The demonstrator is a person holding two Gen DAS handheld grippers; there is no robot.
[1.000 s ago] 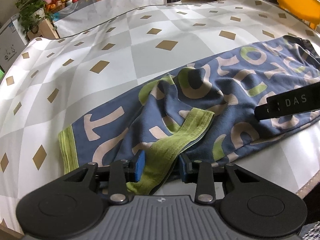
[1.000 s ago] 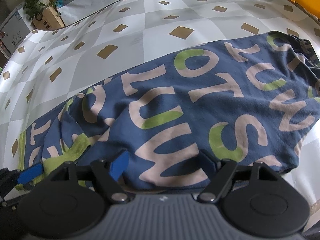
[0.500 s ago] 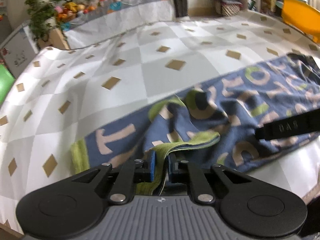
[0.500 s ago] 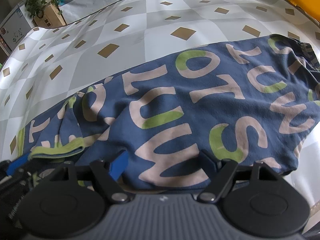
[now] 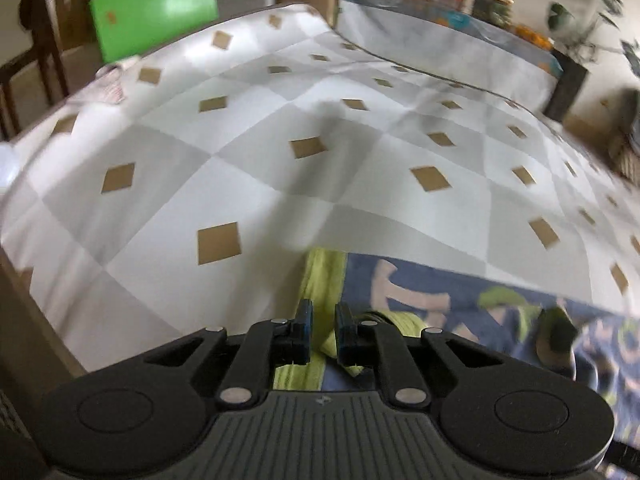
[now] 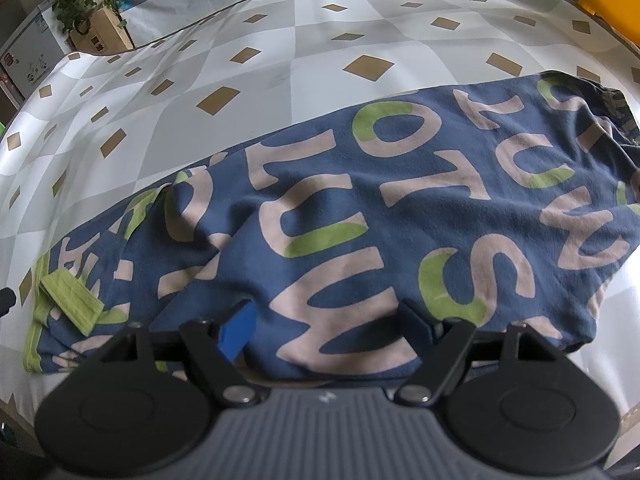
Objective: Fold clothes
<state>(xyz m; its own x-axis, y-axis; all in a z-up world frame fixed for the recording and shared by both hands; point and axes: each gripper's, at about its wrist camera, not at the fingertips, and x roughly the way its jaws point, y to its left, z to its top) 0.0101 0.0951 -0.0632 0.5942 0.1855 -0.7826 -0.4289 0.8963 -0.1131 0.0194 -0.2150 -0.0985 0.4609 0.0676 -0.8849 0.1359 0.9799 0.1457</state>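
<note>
The blue garment (image 6: pixel 360 216) with big pink and green letters lies spread across the near side of the counter (image 6: pixel 280 60), on its checked cloth. Its green cuff (image 5: pixel 320 280) is pinched between the left gripper's (image 5: pixel 321 320) pads, jaws nearly together. The right gripper (image 6: pixel 328 320) sits at the garment's near edge with jaws wide apart, fabric bunched between them, not squeezed. Green chair (image 5: pixel 156 12) behind the counter.

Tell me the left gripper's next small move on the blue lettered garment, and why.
Probably carry the green ribbed cuff further across the blue lettered garment: the left gripper is shut on that cuff, while the open right gripper straddles the near hem.
</note>
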